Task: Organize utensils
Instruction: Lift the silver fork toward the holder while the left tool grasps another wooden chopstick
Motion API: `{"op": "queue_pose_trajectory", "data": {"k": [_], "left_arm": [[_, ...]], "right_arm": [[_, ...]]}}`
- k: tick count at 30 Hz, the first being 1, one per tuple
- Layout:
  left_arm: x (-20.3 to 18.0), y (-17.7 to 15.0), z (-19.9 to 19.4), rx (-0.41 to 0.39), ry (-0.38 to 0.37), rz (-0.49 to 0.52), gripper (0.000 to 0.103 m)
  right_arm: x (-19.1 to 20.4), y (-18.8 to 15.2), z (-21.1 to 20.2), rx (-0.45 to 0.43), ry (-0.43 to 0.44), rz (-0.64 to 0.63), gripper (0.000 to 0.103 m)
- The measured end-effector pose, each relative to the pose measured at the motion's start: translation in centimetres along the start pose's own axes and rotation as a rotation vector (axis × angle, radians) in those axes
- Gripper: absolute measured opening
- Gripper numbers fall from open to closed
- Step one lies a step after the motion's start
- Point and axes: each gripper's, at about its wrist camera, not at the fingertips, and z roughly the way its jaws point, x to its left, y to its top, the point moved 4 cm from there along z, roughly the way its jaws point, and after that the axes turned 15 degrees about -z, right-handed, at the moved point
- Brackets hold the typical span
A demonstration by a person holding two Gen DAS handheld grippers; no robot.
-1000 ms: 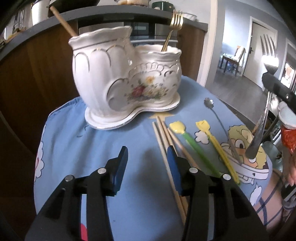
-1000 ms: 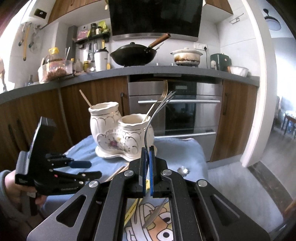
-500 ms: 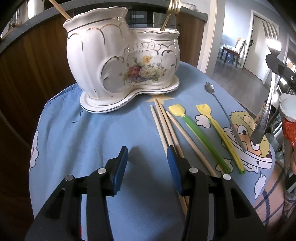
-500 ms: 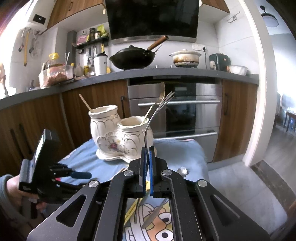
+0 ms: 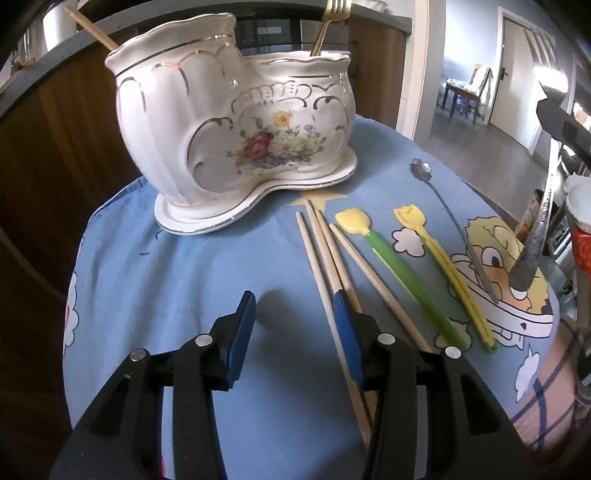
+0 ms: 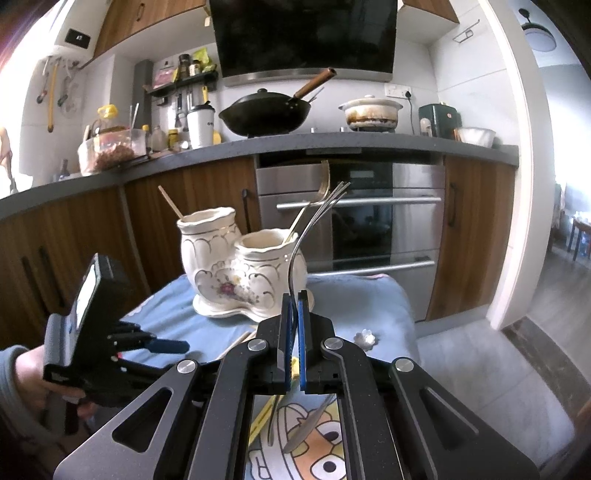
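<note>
The silver metal fork (image 6: pixel 308 236) could be tipped or dropped on the way to the white floral ceramic 2-compartment holder (image 5: pixel 236 122): it is pinched only at mid-handle by the right gripper (image 6: pixel 294 332), whose blue pads are closed tight on it, so the long tines above could swing it round. The tines could also be knocked against the gold fork (image 5: pixel 328 22) already standing in the holder's lower compartment, and the holder could be jolted on its base.

The left gripper (image 5: pixel 293 332) is held about half open with nothing between its pads, hanging in front of the holder above the blue cartoon-printed cloth (image 5: pixel 184 266). Its right pad sits over the 4 pale wooden chopsticks (image 5: pixel 325 251); if it is lowered as it stands, they could be scattered or only 1 caught.

The held fork is slim, curved and shiny, tines up, to the right of the holder. In front of the holder lie the chopsticks, a green-handled spoon with yellow tulip bowl (image 5: pixel 399 269), an all-yellow tulip spoon (image 5: pixel 443 266) and a thin flower-tipped metal spoon (image 5: pixel 447 214). 1 wooden chopstick (image 5: pixel 92 27) is seen in the taller compartment.
</note>
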Motion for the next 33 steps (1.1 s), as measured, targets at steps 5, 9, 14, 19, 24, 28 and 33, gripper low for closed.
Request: {"op": "queue_pose_trajectory", "data": {"k": [5, 9, 14, 19, 24, 28, 33], "left_arm": [[-0.6, 0.6, 1.1, 0.027, 0.005, 0.035, 0.035], [-1.1, 0.5, 0.9, 0.061, -0.035, 0.059, 0.006], [-0.4, 0.4, 0.7, 0.064, -0.073, 0.073, 0.005], [0.9, 0.3, -0.5, 0.0, -0.093, 0.048, 0.005], [1.7, 0.4, -2.8, -0.093, -0.12, 0.038, 0.005], [2.3, 0.7, -4.8, -0.144, -0.148, 0.045, 0.005], [2.6, 1.2, -7.6, -0.234, -0.182, 0.054, 0.005]], "right_arm": [[0.3, 0.0, 0.1, -0.002, 0.009, -0.001, 0.003], [0.2, 0.1, 0.0, -0.01, 0.012, 0.001, 0.003], [0.3, 0.2, -0.1, -0.02, 0.015, 0.0, 0.003], [0.3, 0.2, -0.1, -0.019, 0.016, 0.0, 0.003], [0.5, 0.2, 0.1, -0.013, 0.015, -0.007, 0.003], [0.5, 0.2, 0.1, -0.013, 0.015, -0.006, 0.003], [0.7, 0.9, 0.1, -0.03, 0.014, -0.013, 0.003]]}}
